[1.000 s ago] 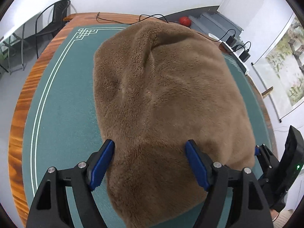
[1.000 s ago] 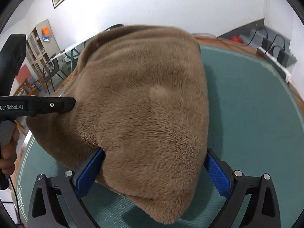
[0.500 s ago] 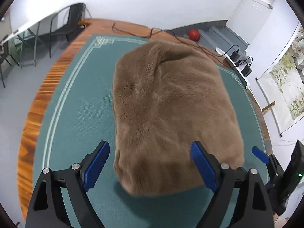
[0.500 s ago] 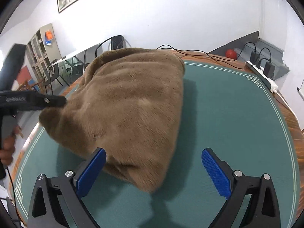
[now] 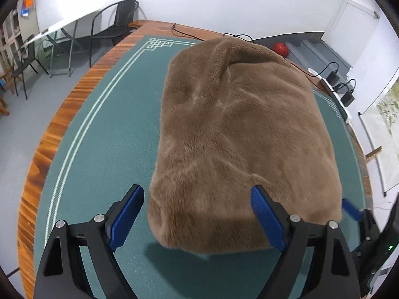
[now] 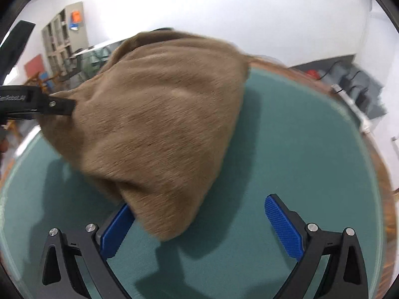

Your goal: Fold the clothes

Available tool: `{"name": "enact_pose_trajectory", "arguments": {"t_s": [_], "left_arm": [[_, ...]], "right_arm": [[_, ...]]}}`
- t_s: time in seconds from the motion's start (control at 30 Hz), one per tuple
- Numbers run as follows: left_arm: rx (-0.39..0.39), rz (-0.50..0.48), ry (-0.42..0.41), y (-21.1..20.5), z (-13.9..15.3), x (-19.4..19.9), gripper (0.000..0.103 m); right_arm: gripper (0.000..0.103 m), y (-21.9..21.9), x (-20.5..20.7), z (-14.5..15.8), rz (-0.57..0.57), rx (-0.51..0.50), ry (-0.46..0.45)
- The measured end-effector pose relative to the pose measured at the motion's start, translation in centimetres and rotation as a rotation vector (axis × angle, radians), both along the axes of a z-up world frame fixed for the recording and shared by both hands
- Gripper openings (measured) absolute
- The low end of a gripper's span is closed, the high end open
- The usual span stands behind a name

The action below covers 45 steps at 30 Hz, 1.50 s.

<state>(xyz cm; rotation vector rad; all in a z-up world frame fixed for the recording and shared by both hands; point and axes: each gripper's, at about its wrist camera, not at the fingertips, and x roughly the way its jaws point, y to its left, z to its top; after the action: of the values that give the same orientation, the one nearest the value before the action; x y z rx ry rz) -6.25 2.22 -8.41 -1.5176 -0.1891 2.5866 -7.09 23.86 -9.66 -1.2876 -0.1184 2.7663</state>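
A: Where's your brown fleece garment (image 5: pixel 237 137)?
B: Folded bundle on the green mat (image 5: pixel 99 149), mid table (image 5: pixel 45 149).
A: Your left gripper (image 5: pixel 197 214)?
B: Jaws wide apart, near edge of fabric sits btwn them w/o being pinched.
A: Right gripper (image 6: pixel 199 226)?
B: Also spread apart; fabric corner overlaps its left finger (view's blurry).

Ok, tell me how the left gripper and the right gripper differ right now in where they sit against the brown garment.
The left gripper has the brown garment filling the whole gap between its jaws; the right gripper has only a corner of it by its left finger, with green mat showing through the rest of the gap. The left gripper's view is sharp, the right gripper's blurred. Both have their jaws spread wide, clamping nothing.
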Motion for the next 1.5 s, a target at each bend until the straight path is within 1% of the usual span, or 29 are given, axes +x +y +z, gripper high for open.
{"name": "enact_pose_trajectory", "arguments": {"t_s": [0.03, 0.1, 0.23, 0.3, 0.37, 0.47, 0.6, 0.97, 1.03, 1.17, 1.3, 1.4, 1.5], "left_arm": [[-0.001, 0.002, -0.009, 0.0, -0.3, -0.2, 0.09], [-0.002, 0.007, -0.026, 0.1, -1.0, -0.6, 0.09], [-0.006, 0.017, -0.061, 0.3, -2.2, -1.4, 0.091], [-0.004, 0.025, -0.073, 0.2, -2.7, -1.6, 0.095], [0.001, 0.035, -0.074, 0.2, -2.6, -1.2, 0.096], [0.01, 0.041, -0.07, 0.7, -1.8, 0.3, 0.096], [0.022, 0.05, -0.064, 1.3, -0.9, 2.4, 0.096], [0.054, 0.075, -0.049, 2.9, 1.8, 8.1, 0.096], [0.044, 0.081, -0.068, 3.5, 0.9, 8.7, 0.096], [0.021, 0.095, -0.111, 4.6, -1.1, 9.9, 0.096], [-0.001, 0.109, -0.153, 5.8, -3.1, 11.1, 0.096], [-0.019, 0.12, -0.185, 6.6, -4.5, 12.0, 0.096], [-0.045, 0.136, -0.174, 6.8, -4.9, 12.3, 0.097]], "right_arm": [[0.102, 0.5, 0.0, 0.0, -0.023, 0.012, 0.006], [0.102, 1.7, 0.4, 0.0, -0.065, 0.002, -0.001], [0.102, 2.2, 1.2, -0.9, -0.089, 0.037, -0.044], [0.102, 2.9, 1.5, -1.3, -0.106, 0.022, -0.07], [0.102, 3.6, 1.9, -1.5, -0.118, 0.002, -0.093], [0.102, 3.8, 3.2, -0.3, -0.07, -0.048, -0.072], [0.102, 3.5, 5.0, 1.2, -0.004, -0.065, -0.022], [0.102, 4.9, 7.5, 0.9, 0.039, -0.134, -0.074], [0.102, 5.0, 7.9, 0.5, 0.058, -0.128, -0.093], [0.102, 5.1, 8.6, -0.9, 0.083, -0.083, -0.146], [0.102, 5.8, 9.4, -2.4, 0.093, -0.056, -0.188], [0.102, 6.2, 9.8, -2.7, 0.102, -0.064, -0.174], [0.102, 6.5, 10.3, -2.9, 0.113, -0.075, -0.151]]}}
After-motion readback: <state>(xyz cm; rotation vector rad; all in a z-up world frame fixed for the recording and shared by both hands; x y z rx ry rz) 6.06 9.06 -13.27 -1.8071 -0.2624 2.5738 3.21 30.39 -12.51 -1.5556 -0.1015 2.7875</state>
